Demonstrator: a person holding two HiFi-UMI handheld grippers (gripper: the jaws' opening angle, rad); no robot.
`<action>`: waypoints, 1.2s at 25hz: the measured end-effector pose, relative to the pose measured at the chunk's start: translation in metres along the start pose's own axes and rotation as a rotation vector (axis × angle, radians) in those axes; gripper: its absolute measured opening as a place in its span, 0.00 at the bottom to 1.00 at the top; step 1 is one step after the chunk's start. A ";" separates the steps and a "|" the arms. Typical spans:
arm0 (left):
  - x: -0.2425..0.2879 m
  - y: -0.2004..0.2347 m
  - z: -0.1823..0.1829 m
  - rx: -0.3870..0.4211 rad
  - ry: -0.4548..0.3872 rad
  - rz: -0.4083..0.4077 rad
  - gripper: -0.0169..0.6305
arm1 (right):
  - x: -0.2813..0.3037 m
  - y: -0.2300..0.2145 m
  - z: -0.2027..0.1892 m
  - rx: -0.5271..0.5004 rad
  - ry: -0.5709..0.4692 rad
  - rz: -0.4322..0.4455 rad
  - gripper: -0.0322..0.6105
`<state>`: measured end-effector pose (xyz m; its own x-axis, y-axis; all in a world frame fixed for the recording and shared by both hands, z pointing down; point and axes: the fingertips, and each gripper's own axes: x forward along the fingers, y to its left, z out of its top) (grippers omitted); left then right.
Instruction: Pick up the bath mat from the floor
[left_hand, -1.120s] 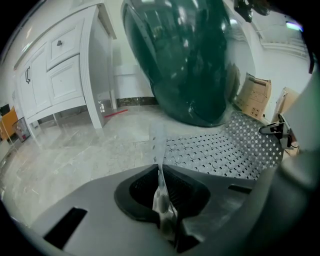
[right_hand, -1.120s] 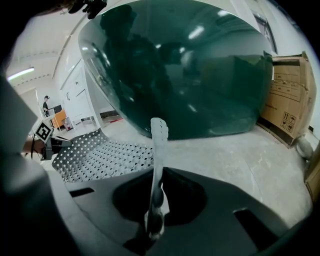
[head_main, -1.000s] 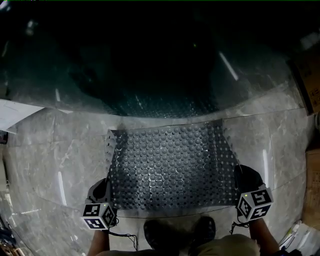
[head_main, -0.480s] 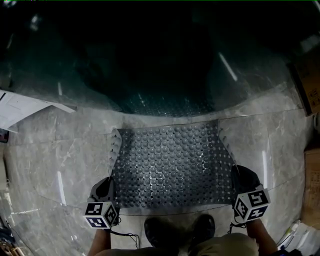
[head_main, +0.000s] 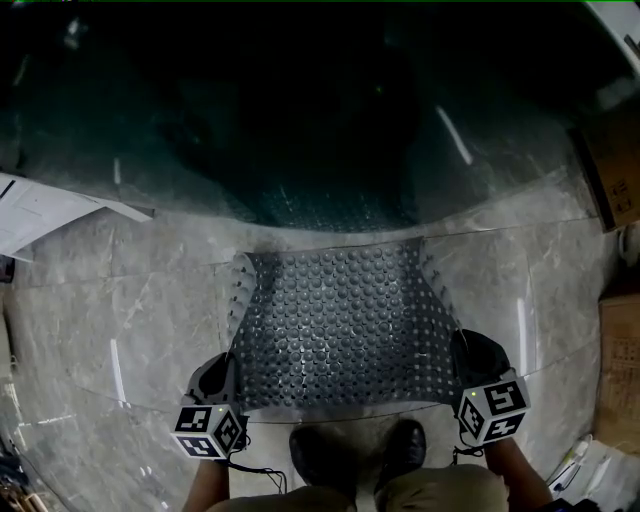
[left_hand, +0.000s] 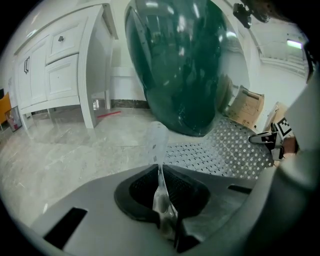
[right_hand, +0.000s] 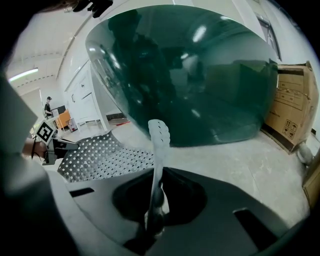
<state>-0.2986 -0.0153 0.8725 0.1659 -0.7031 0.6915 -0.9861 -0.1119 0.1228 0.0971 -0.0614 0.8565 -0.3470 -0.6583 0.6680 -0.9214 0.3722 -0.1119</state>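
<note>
The bath mat (head_main: 340, 330) is pinched tight at its two near corners by the left gripper (head_main: 226, 372) and the right gripper (head_main: 462, 352), just beside the green tub (head_main: 300, 120).

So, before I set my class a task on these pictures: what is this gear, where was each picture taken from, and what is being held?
There is no robot here. A person stands on a grey stone floor with a two-jaw clamp, a hand-held gripper, in each hand. The head view comes from a camera on the person's head, looking down; their shoes show at the bottom. The other two views come from cameras riding on those tools, looking along the jaws. On the floor lies a studded grey mat, before a large dark green rounded thing. The left hand-held gripper is shut on one near corner of the mat, the right hand-held gripper on the other; the mat's side edges curl up.
</note>
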 end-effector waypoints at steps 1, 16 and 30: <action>-0.002 -0.002 0.002 -0.009 -0.001 -0.007 0.09 | -0.001 0.003 0.002 0.000 0.003 0.003 0.10; -0.032 -0.044 0.041 -0.045 0.039 -0.132 0.09 | -0.022 0.042 0.038 -0.008 0.033 0.049 0.10; -0.071 -0.084 0.085 -0.007 0.049 -0.239 0.09 | -0.063 0.090 0.078 -0.027 0.022 0.115 0.10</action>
<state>-0.2282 -0.0154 0.7524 0.3948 -0.6219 0.6762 -0.9188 -0.2662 0.2916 0.0221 -0.0376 0.7474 -0.4460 -0.5958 0.6679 -0.8705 0.4622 -0.1691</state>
